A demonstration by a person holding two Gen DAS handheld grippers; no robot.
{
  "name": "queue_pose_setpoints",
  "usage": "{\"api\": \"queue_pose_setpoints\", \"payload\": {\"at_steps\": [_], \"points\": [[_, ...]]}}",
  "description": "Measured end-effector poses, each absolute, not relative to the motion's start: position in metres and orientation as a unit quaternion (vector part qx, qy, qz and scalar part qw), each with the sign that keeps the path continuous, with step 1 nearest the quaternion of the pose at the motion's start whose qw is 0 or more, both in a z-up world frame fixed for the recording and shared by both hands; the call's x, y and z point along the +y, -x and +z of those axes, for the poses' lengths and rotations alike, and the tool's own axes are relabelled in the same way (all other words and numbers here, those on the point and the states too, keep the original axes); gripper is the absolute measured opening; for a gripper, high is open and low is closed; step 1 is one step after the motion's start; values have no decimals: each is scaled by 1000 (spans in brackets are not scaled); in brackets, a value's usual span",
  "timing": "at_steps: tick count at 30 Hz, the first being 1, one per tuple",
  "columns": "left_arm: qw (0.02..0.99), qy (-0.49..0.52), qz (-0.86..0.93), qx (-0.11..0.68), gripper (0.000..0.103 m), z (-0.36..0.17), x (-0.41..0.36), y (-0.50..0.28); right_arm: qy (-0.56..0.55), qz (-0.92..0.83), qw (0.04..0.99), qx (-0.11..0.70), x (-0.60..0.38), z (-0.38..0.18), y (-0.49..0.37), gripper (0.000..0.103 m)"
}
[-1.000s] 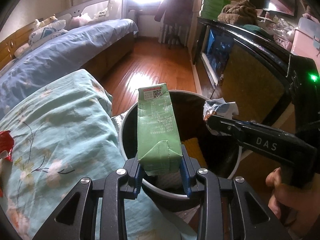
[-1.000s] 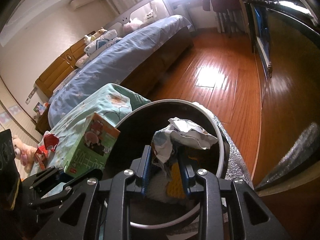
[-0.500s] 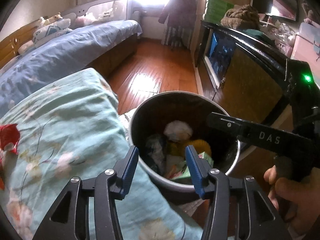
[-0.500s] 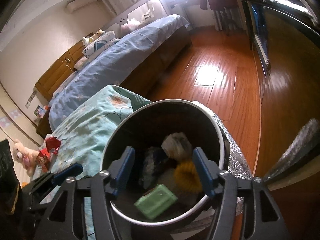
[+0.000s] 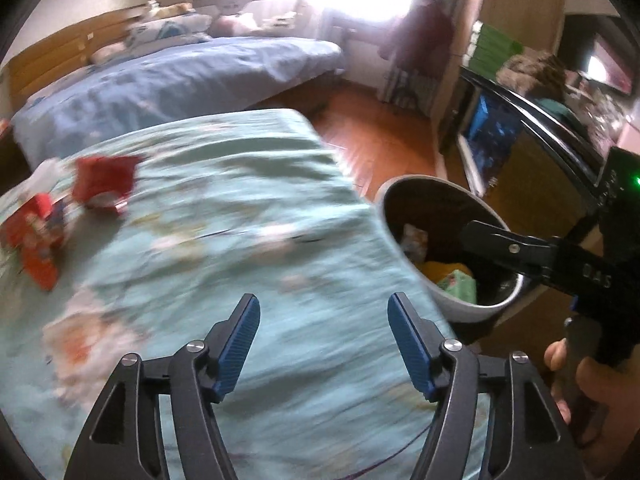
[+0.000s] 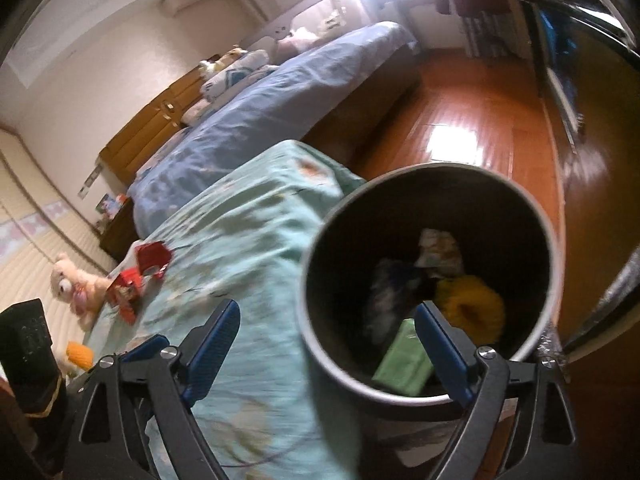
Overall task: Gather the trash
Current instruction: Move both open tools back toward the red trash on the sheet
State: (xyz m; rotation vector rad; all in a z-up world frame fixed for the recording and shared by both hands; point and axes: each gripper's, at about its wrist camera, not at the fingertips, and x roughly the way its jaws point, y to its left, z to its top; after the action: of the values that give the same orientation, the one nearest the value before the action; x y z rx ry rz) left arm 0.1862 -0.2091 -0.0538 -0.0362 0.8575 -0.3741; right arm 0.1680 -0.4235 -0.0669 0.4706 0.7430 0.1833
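Observation:
The round waste bin [image 6: 544,280] [image 5: 452,304] stands beside the teal floral bedspread [image 5: 224,248]. Inside it lie a green carton [image 6: 404,360] [image 5: 460,284], a crumpled wrapper [image 6: 440,248] and something yellow [image 6: 472,308]. My left gripper [image 5: 324,336] hovers over the bedspread, jaws opening, nothing between them. My right gripper [image 6: 326,334] hangs at the bin's near rim, jaws opening and empty; it also shows as a black arm [image 5: 532,252] over the bin. Red wrappers [image 5: 104,188] and a red packet [image 5: 36,240] lie on the bedspread at far left, also seen as red trash [image 6: 138,276].
A blue-covered bed [image 5: 168,76] lies beyond, with wooden floor [image 6: 472,120] between it and a dark cabinet [image 5: 532,148] on the right. A plush toy [image 6: 72,280] sits at the far left. A hand [image 5: 588,388] holds the right gripper's handle.
Both grippers let go: the green carton and the crumpled wrapper dropped into the bin. The left gripper then swung left over the bedspread; the right one shifted left, and both jaws spread wider.

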Motion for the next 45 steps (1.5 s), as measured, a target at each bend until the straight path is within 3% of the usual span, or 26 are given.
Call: {"api": "queue_pose_setpoints", "payload": {"at_steps": [4,7,28,45], "points": [[901,30,-150,406,69,-51,-177,-180,-219,113,901,356,-396,-63,-171,95],[911,34,-121,394,76,-48,-152,-170,-211,135,899,359,-374,-61,-174,96],[919,75,1,386,77,-53,-22,-166,-150,223,890,367,-252,-54,-204,96],[913,12,30,406,77,-73,27,-247,-143,248,880,380,-191,-57,-260,96]]}}
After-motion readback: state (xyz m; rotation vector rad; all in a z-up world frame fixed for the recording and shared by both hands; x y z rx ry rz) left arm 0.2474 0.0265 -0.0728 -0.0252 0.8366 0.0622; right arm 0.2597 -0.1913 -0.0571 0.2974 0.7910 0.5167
